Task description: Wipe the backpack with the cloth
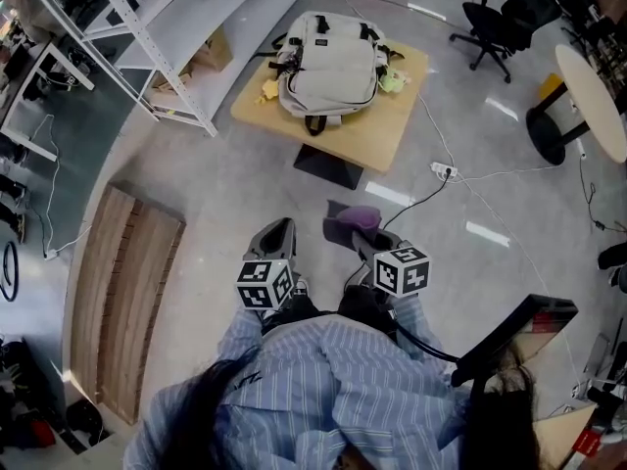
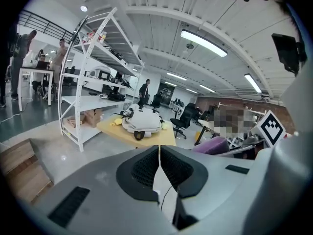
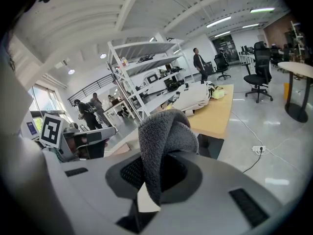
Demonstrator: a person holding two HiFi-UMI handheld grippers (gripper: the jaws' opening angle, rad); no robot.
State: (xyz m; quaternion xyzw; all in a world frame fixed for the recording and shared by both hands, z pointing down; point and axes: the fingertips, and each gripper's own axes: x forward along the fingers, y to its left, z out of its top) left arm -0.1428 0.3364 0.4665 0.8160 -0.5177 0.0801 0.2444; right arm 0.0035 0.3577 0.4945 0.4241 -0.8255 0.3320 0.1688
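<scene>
Fingers of my right gripper [image 1: 364, 241] are clamping the cloth [image 1: 355, 219], my left gripper [image 1: 276, 231] is hanging closed and empty, and the backpack [image 1: 331, 67] is lying lengthwise toward me on the table [image 1: 392, 130], well apart at upper centre.

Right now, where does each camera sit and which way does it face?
Head view: on the person's head, steeply down at the floor; shows blue striped shirt, left gripper, right gripper.
Left gripper view: on the left gripper, along its closed, empty jaws toward the pale beige fabric backpack on the square light wooden table.
Right gripper view: on the right gripper, along jaws shut on the fleecy greyish-purple cloth, facing that table.
Shared: all show the backpack.
</scene>
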